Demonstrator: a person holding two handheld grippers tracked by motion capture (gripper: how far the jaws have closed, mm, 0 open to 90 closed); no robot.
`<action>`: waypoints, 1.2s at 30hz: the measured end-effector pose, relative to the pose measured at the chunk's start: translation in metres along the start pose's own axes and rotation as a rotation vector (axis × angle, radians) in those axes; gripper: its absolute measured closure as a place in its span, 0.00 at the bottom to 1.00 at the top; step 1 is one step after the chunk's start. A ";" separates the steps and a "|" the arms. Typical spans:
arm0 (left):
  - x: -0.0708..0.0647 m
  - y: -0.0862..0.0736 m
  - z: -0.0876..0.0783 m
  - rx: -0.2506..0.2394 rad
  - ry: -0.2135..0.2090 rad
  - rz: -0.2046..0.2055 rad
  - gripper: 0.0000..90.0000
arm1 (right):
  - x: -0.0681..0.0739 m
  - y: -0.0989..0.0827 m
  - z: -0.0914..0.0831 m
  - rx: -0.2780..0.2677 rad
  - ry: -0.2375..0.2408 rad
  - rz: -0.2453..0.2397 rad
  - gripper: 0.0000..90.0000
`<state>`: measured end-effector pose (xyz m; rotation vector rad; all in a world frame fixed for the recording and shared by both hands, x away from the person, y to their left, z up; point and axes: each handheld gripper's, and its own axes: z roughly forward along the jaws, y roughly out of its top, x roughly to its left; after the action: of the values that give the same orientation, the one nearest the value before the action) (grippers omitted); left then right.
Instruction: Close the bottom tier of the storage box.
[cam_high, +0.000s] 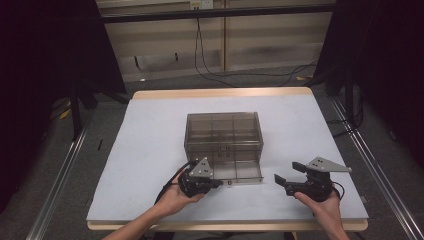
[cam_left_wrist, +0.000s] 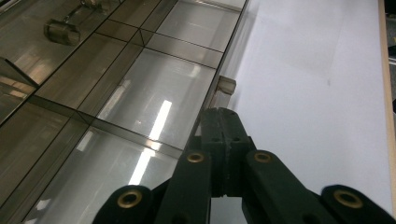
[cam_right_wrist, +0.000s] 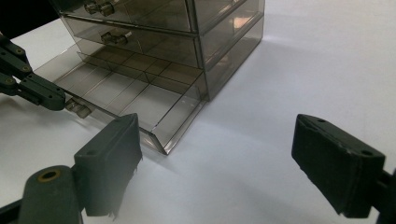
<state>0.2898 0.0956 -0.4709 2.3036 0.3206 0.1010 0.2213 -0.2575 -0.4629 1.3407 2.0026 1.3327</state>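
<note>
- High view: smoked drawer cabinet (cam_high: 223, 136), bottom drawer (cam_high: 239, 171) pulled out.
- Left gripper (cam_high: 216, 183): jaws pinching the drawer knob (cam_left_wrist: 227, 85), to slide it.
- Right gripper (cam_high: 287, 173): jaws spread, idle nearby.

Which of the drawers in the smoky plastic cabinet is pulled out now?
The bottom drawer is: it sticks out over the table with its empty compartments bare, and the left gripper is at its knob. The two drawers above, each with its own knob, sit closed.
</note>
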 end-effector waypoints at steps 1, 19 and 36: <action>0.000 0.000 0.000 0.000 0.000 0.000 1.00 | 0.000 0.000 0.000 0.001 0.000 0.001 0.17; 0.004 0.000 0.001 -0.013 0.019 -0.021 1.00 | 0.001 0.000 0.000 0.003 0.005 0.001 0.17; 0.008 0.001 0.002 -0.007 0.032 -0.029 1.00 | 0.001 0.000 0.001 0.010 0.010 -0.003 0.17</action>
<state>0.2980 0.0953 -0.4716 2.2916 0.3698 0.1245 0.2220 -0.2559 -0.4630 1.3372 2.0200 1.3325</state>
